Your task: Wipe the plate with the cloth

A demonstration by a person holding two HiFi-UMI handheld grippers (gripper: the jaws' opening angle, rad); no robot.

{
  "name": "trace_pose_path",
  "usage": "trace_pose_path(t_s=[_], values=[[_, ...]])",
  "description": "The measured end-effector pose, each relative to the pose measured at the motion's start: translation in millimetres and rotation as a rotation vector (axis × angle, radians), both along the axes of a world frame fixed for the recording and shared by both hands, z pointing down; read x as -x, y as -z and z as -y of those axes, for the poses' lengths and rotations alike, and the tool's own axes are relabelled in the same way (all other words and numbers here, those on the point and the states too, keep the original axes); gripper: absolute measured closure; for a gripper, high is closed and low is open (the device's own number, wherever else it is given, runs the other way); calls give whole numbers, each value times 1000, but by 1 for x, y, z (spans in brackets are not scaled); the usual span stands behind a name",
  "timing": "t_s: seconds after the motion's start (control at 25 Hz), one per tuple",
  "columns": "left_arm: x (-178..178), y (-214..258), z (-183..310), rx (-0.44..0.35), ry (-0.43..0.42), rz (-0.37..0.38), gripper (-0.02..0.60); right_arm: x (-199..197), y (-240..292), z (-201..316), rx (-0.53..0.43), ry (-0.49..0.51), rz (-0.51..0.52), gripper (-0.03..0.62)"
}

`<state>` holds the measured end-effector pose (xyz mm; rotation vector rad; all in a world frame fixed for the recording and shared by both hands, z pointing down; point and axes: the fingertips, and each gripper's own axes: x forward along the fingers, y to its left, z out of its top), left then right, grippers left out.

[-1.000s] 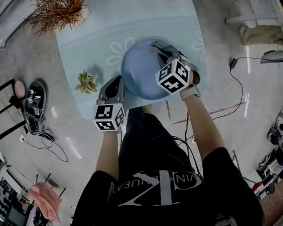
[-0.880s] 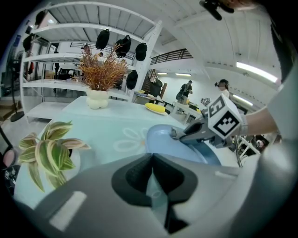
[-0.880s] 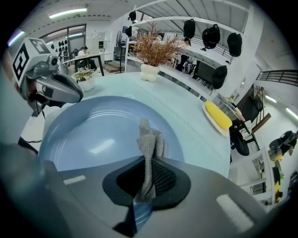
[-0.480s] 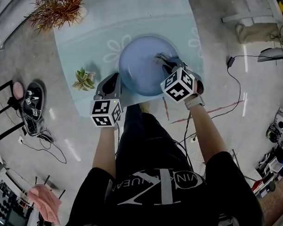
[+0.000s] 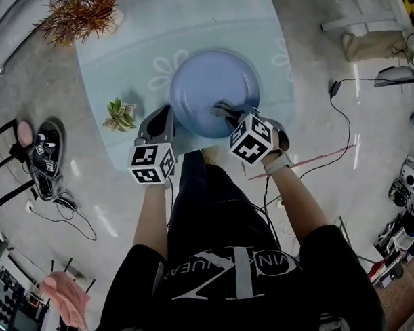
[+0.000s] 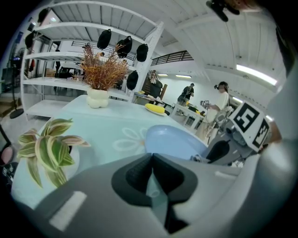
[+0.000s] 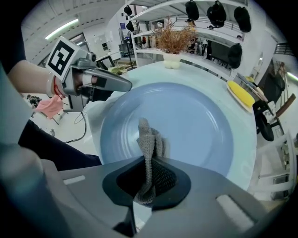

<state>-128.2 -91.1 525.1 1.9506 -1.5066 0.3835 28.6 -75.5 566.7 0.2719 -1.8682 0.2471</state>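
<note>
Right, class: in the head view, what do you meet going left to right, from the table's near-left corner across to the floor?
small green plant → left gripper → right gripper, shut on the cloth → black cable on the floor. The plate is left out: the right gripper overlaps it.

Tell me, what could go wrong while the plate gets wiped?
The plate sits near the edge of the table, and the left hand-held gripper is shut beside it, not holding it, so a hard wipe might slide it off. The cloth is only pinched in the right hand-held gripper and could slip out. The little plant nearby might get bumped.
</note>
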Motion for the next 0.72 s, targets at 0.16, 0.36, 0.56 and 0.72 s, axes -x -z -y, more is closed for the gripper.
trace_pose_path(t_s=[0.16,0.36,0.56,0.72], values=[[0,0,0,-1,-7,3,581,21,0,-21,77,75,13,566],[-1,0,1,1,-15,2,581,48,0,-35,139,134,49,566],[0,1,1,4,-2,-7,581,71,2,-34,155,142,105,566],[0,1,1,6,0,-11,581,89,3,-25,149,135,158,566]])
